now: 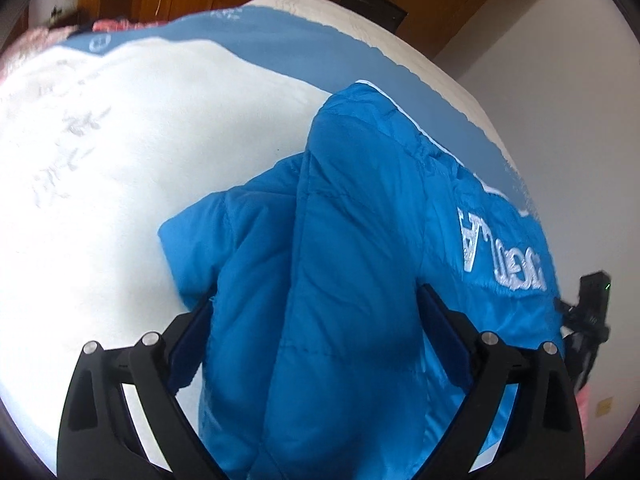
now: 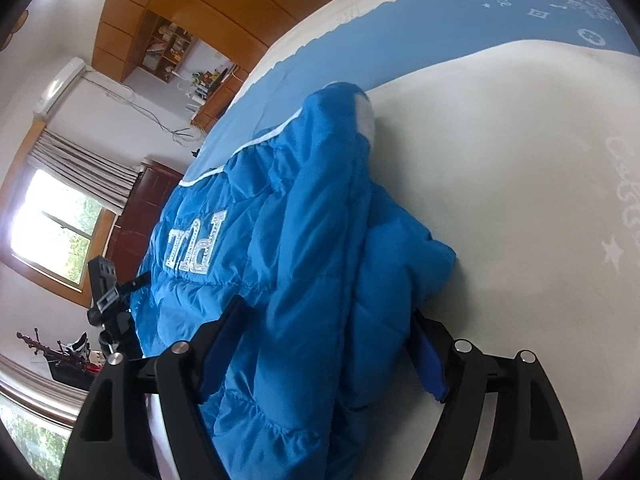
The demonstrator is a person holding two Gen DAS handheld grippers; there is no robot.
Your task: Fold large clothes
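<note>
Bedroom with wooden cabinets [image 2: 192, 12]; bed [image 1: 100, 200] under a white-and-blue cover. Blue padded jacket [image 1: 340, 280] lies folded on the cover, lettering up. Left gripper [image 1: 316, 328] tilts down over the jacket, jaws wide apart, fabric between them, pads not pressing. Right gripper [image 2: 332, 344] likewise angled down, jaws apart astride the jacket. Only the right view shows the window [image 2: 56, 236].

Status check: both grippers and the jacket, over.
Left gripper open, right gripper open, both straddling the blue jacket. Jacket bunched on the bed cover, sleeve folded over. Nothing in the way.
</note>
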